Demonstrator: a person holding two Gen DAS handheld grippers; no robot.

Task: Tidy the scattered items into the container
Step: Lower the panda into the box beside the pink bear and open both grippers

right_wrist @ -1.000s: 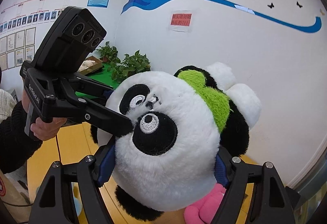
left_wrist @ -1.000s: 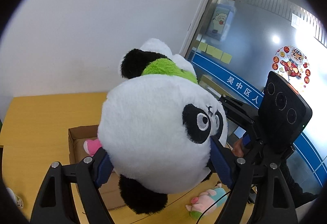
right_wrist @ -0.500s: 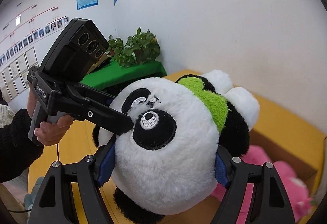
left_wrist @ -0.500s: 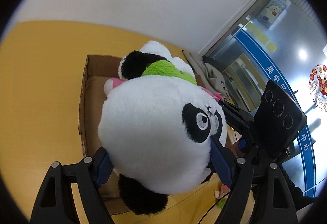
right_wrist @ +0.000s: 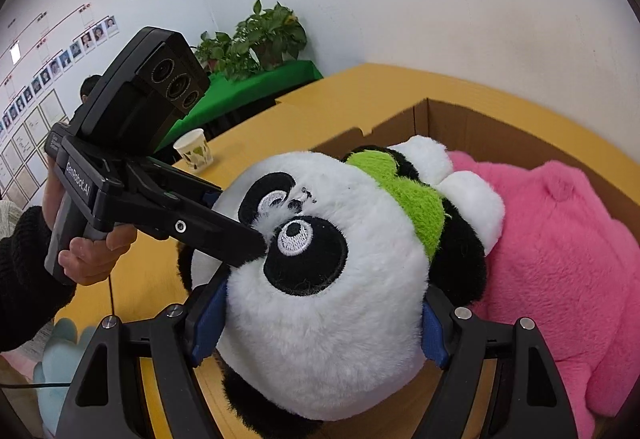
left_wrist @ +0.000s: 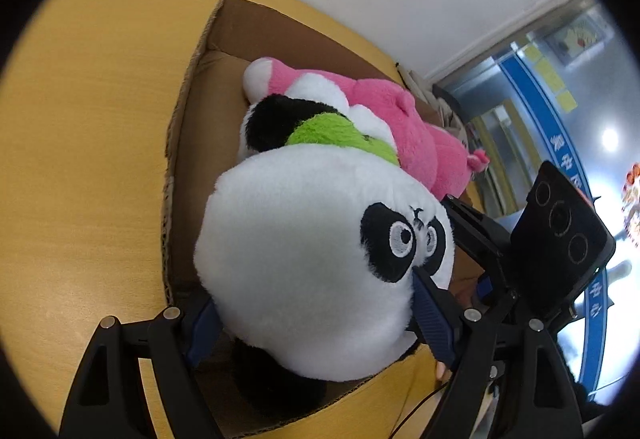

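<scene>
Office room, yellow table [left_wrist: 88, 127]. We held panda plush [left_wrist: 304, 271] over cardboard box [left_wrist: 188, 87] near its front edge, beside pink plush [right_wrist: 560, 263]. Left gripper [left_wrist: 316, 315] and right gripper [right_wrist: 320, 319] each clamped head. Judged light, soft, compressible; head sides gave best hold.

The panda toy [right_wrist: 320, 319] and the pink toy [right_wrist: 560, 259] are fluffy plush cloth. The box [left_wrist: 180, 159] is matt brown corrugated cardboard on a smooth, yellow wood-look desk [left_wrist: 80, 119]. The fingers [right_wrist: 436, 331] are matt black plastic with ribbed blue pads and shiny metal screws.
</scene>
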